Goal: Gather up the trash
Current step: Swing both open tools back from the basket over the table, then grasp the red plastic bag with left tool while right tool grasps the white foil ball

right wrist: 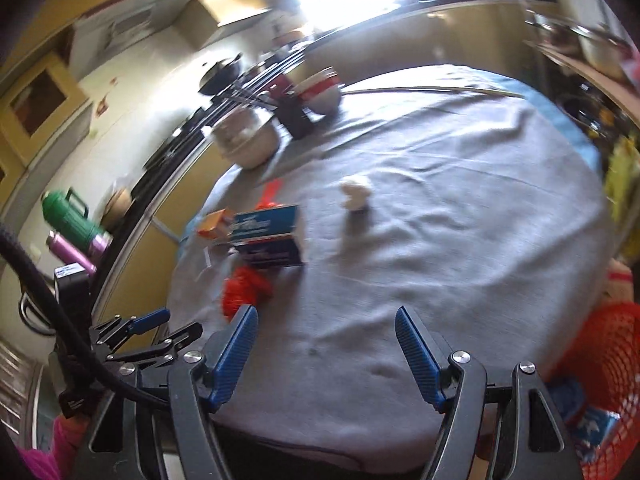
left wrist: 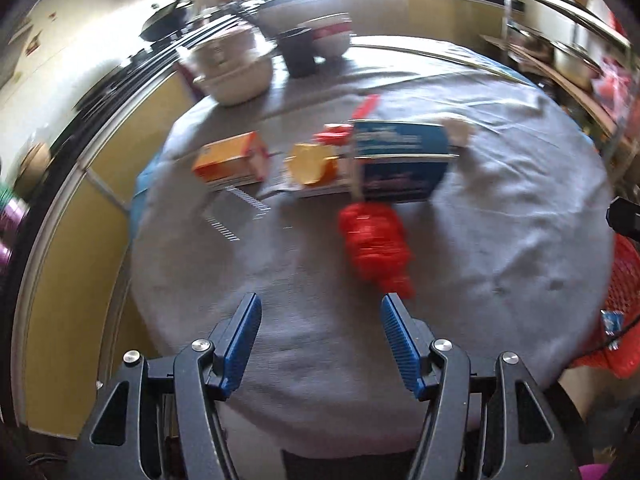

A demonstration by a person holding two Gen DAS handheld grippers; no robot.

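Observation:
On the grey tablecloth [left wrist: 500, 208] lie a crumpled red wrapper [left wrist: 376, 248], a blue carton [left wrist: 400, 164], an orange box [left wrist: 232, 158], a yellow packet [left wrist: 312, 164], a red strip [left wrist: 364, 108] and a crumpled white paper [left wrist: 460, 130]. My left gripper [left wrist: 320, 312] is open and empty, just short of the red wrapper. My right gripper [right wrist: 324, 328] is open and empty above the near cloth. Its view shows the red wrapper [right wrist: 244, 292], the blue carton [right wrist: 268, 236], the white paper [right wrist: 356, 196] and the left gripper [right wrist: 160, 328] at lower left.
Stacked white bowls [left wrist: 232, 68], a dark cup [left wrist: 298, 50] and a red-banded bowl [left wrist: 330, 36] stand at the table's far side. A red mesh basket [right wrist: 608, 364] holding a blue packet [right wrist: 592, 420] sits at the near right edge. Thermos flasks [right wrist: 76, 228] stand beyond the left edge.

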